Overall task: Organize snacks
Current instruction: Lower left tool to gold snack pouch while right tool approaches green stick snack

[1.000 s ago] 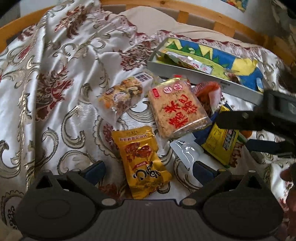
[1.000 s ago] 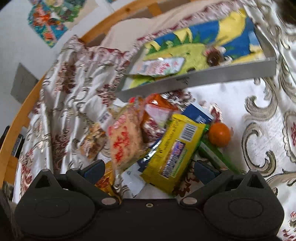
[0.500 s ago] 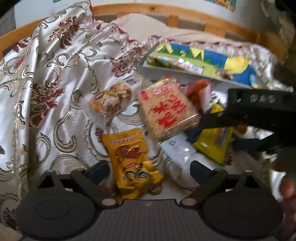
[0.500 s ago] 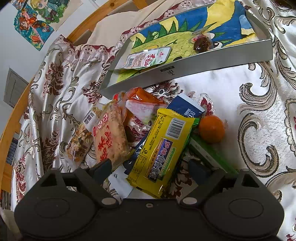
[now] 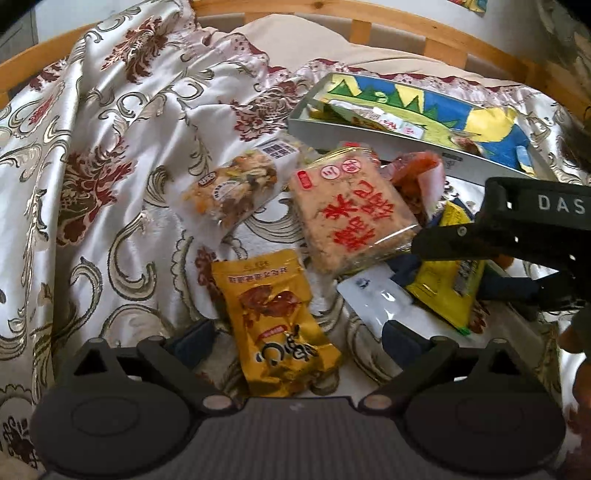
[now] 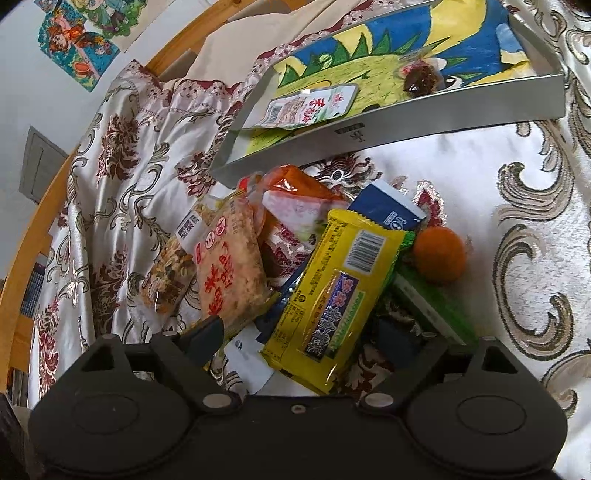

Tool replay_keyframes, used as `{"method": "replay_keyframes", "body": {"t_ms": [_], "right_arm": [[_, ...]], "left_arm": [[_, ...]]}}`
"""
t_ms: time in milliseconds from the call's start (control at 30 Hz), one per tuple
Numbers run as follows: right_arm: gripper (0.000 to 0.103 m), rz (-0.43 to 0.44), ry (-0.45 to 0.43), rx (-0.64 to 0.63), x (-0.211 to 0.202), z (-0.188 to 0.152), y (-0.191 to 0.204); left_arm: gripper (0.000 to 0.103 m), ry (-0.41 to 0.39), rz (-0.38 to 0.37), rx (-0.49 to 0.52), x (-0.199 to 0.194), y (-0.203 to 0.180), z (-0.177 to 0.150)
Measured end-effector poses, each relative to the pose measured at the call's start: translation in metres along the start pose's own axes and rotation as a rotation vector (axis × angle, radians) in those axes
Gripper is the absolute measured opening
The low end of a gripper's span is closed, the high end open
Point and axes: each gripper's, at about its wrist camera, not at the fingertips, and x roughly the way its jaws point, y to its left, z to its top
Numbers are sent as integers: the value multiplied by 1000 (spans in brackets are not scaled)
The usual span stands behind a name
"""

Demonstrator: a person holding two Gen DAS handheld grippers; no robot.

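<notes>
Snacks lie heaped on a patterned bedspread. My left gripper [image 5: 295,338] is open, low over a golden snack packet [image 5: 284,332] that lies between its fingers, and the pads stand clear of it. My right gripper [image 6: 303,338] is open too, straddling a yellow packet [image 6: 332,288] without pressing on it. From the left wrist the right gripper [image 5: 454,269] reaches in from the right over that yellow packet [image 5: 443,295]. Behind the heap a silver tray [image 6: 406,125] lined with a coloured drawing holds a white-green sachet [image 6: 310,107] and a dark sweet [image 6: 419,79].
Around the yellow packet are a rice-cracker pack [image 5: 351,210], a nut-mix bag [image 5: 236,188], an orange-red pack [image 6: 295,192], a blue box [image 6: 388,210], an orange fruit [image 6: 439,254], a green box [image 6: 432,306] and a white pouch [image 5: 376,299]. A wooden bed rail [image 5: 406,29] curves behind.
The right gripper's fingers have narrowed a little around the yellow packet, and it reaches further in from the right in the left wrist view. The left gripper has barely shifted.
</notes>
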Motion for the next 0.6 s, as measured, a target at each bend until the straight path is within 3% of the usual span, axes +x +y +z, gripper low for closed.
{"method": "replay_keyframes", "body": {"t_ms": [133, 267, 467, 600], "right_arm": [[88, -4, 2, 8, 4, 2, 0], [85, -24, -20, 66, 8, 7, 0], [77, -99, -24, 51, 17, 12, 8], [71, -92, -25, 55, 13, 10, 3]], "left_arm": [[98, 9, 30, 35, 7, -6, 1], [85, 2, 48, 82, 9, -14, 1], [72, 7, 26, 40, 9, -10, 1], [65, 17, -4, -21, 9, -1, 2]]}}
